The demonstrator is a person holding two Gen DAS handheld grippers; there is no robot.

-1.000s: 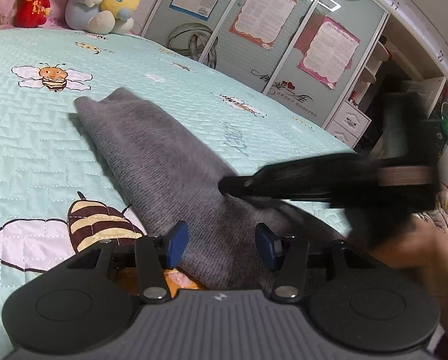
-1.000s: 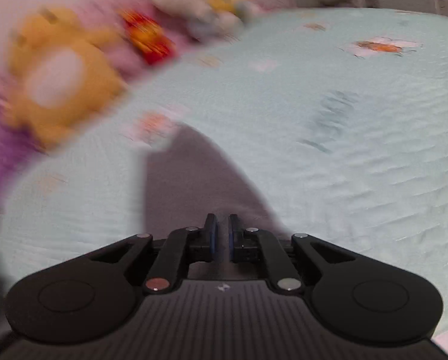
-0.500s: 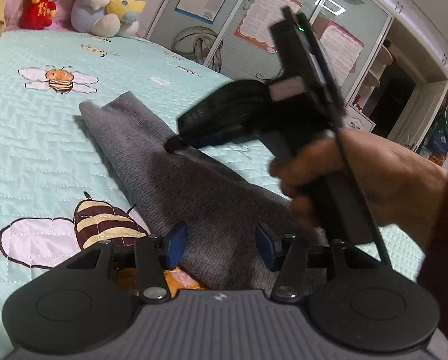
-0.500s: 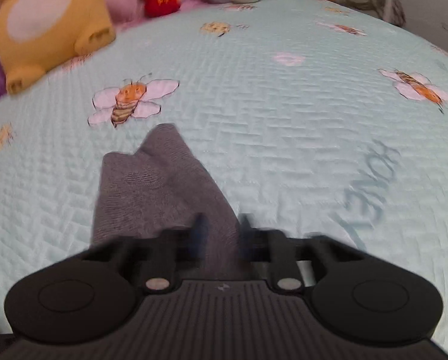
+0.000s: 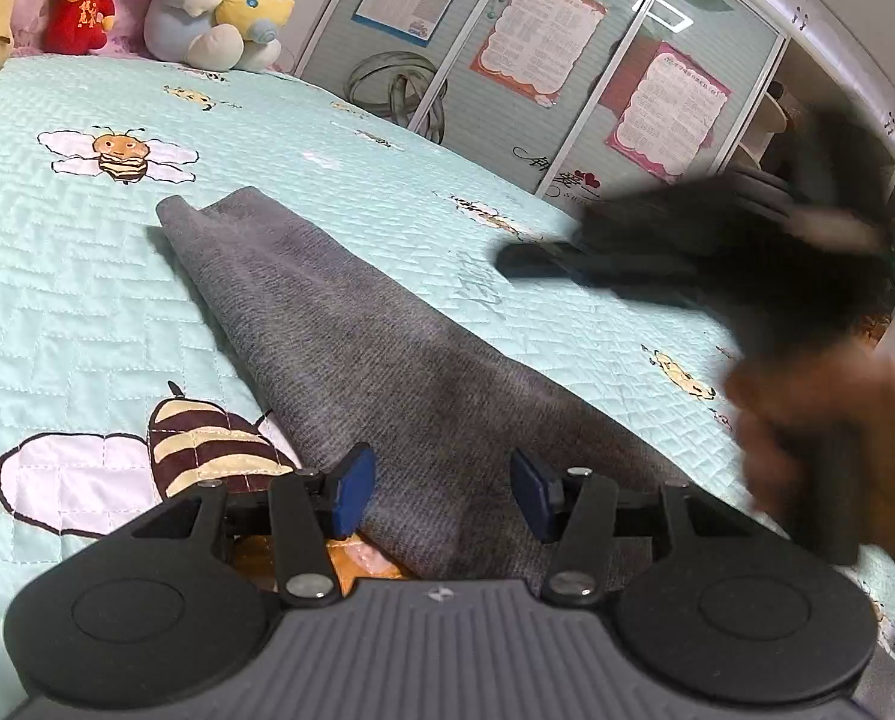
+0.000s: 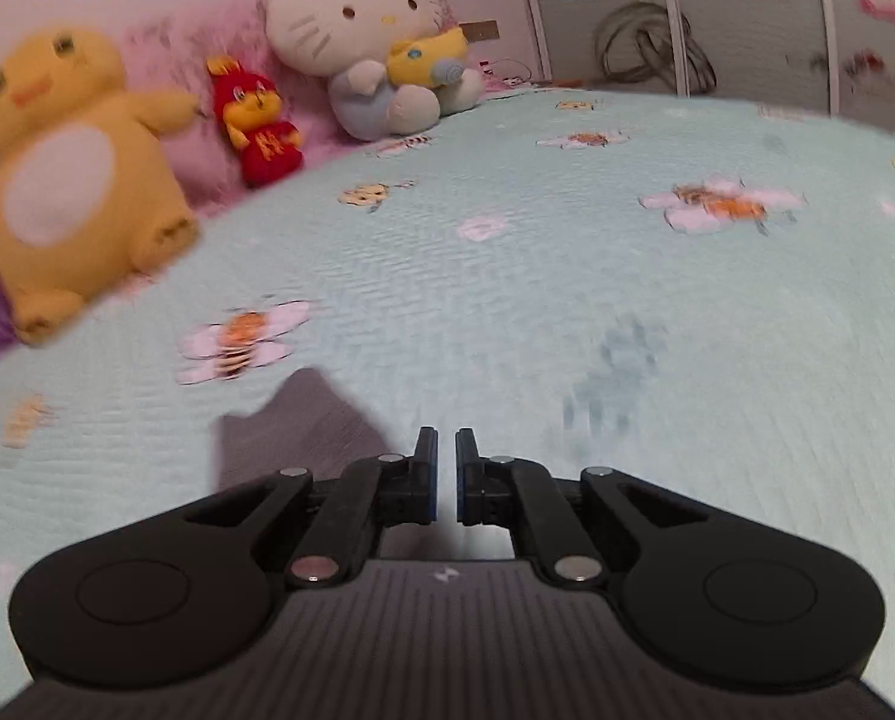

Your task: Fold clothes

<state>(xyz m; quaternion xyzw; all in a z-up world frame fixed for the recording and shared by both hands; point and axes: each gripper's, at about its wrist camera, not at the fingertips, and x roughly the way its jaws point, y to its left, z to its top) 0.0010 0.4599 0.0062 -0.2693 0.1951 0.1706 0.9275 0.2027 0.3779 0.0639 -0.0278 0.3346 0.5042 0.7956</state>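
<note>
Left claw [image 5: 441, 495] spread wide over gray garment [image 5: 351, 336]; right claw [image 6: 446, 474] nearly closed, empty, raised beside. Pinch edges squarely, align hems.

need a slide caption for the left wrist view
Open left claw over folded grey garment on bee-print bedspread; right claw blurred alongside.

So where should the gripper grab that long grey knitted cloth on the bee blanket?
Probably the near wide end of the long grey knitted cloth, coming in low from the near side. It lies flat on the light green quilted bee blanket, and that end already sits between the open left gripper, so a pinch on the edge looks easiest.
</note>
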